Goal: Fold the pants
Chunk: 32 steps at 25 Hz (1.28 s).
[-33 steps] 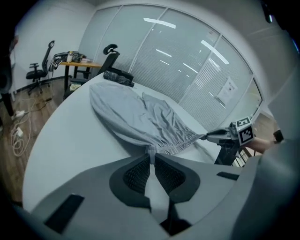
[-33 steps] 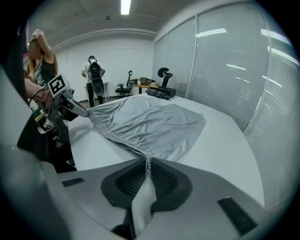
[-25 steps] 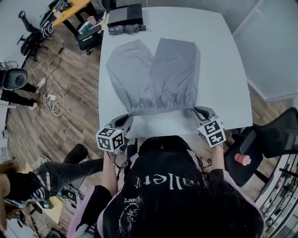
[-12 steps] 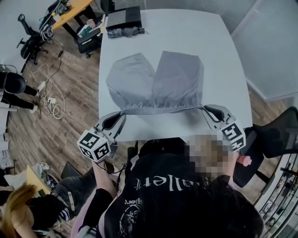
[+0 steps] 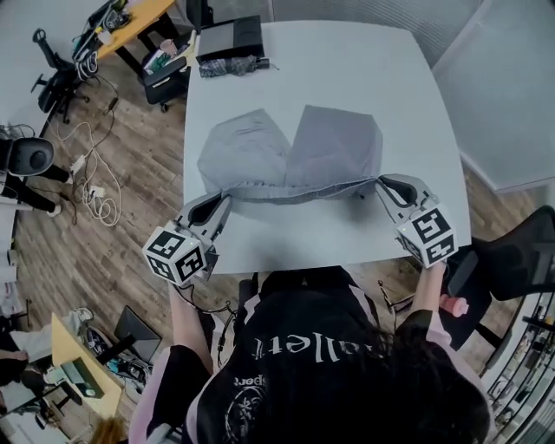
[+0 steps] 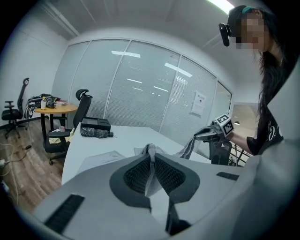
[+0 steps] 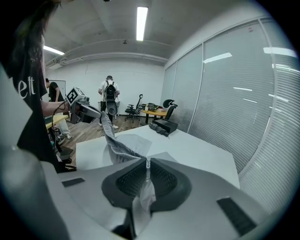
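White worktop (image 5: pixel 347 61): black case (image 5: pixel 230 35) sits at its far-left corner, with a dark folded umbrella (image 5: pixel 232 65) just in front of the case. Off its left edge, loose cables (image 5: pixel 91 186) lie on the wood floor (image 5: pixel 143 147), with an orange desk (image 5: pixel 130 16) and black office chair (image 5: pixel 52 74) further out. Off its near-right corner there's another black chair (image 5: pixel 512 256), pink object (image 5: pixel 451 303) by it.

The person wears a black T-shirt (image 5: pixel 286 299) with white lettering (image 5: pixel 303 340), pink sleeves (image 5: pixel 160 390), and has long dark hair (image 5: pixel 408 390).
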Tool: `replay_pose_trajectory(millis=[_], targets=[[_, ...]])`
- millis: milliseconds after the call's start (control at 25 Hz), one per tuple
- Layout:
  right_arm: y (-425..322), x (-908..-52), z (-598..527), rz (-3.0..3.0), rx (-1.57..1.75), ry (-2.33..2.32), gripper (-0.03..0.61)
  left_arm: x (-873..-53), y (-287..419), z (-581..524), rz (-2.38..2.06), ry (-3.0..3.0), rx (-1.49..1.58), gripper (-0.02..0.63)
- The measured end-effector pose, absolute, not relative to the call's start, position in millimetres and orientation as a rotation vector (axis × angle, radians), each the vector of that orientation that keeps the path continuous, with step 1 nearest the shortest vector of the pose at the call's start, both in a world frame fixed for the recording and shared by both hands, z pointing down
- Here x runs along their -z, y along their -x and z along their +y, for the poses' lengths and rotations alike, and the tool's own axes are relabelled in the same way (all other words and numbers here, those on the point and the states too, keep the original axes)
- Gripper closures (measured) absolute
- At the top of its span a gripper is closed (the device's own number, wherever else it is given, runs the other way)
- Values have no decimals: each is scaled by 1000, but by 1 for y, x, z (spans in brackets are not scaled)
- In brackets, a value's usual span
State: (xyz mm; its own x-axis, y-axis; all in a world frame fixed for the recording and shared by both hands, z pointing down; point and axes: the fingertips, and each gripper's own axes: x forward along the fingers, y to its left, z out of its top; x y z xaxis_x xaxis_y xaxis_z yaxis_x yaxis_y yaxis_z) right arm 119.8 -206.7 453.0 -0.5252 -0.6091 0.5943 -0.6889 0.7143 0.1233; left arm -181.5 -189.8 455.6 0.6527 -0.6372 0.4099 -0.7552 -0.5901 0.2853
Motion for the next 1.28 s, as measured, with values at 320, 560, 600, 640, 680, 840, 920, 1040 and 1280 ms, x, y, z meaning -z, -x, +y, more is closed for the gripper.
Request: replay_pose_trajectory(millis=[320,560,600,640,680,840,920,1040,1280], targets=[[-118,-466,-282,-2301,-90,-955,540,-459,180,-262,-1152,-2464,-488,566],[-120,-480,-346,-2276,-47,-932,540,-468,177,-315,-1162,-2462,-565,566],[-120,-484,-356,-2274,-45,-927,540,-473,177,-324,-1167,-2455,-584,566],[-119,-489,-365,-2272,-45,-921,540,-478,177,-332,-1171,-2447,-603,566],[-118,-495,-374,-2268,-46,-914,540,-484,178,-341,-1175,-2435,-620,566],[-115,-532,-397,-2228,-65,-859,540,-520,182,-370,-1196,-2361,-684,566],[-112,-554,-402,-2205,-81,-831,538,-542,186,-380,-1206,-2314,-723,566],[-113,-586,-403,-2169,-98,-798,538,-576,187,-382,-1197,-2240,-771,566],[-120,-640,-383,-2126,-182,-734,538,-634,188,-365,-1163,-2100,-858,566]])
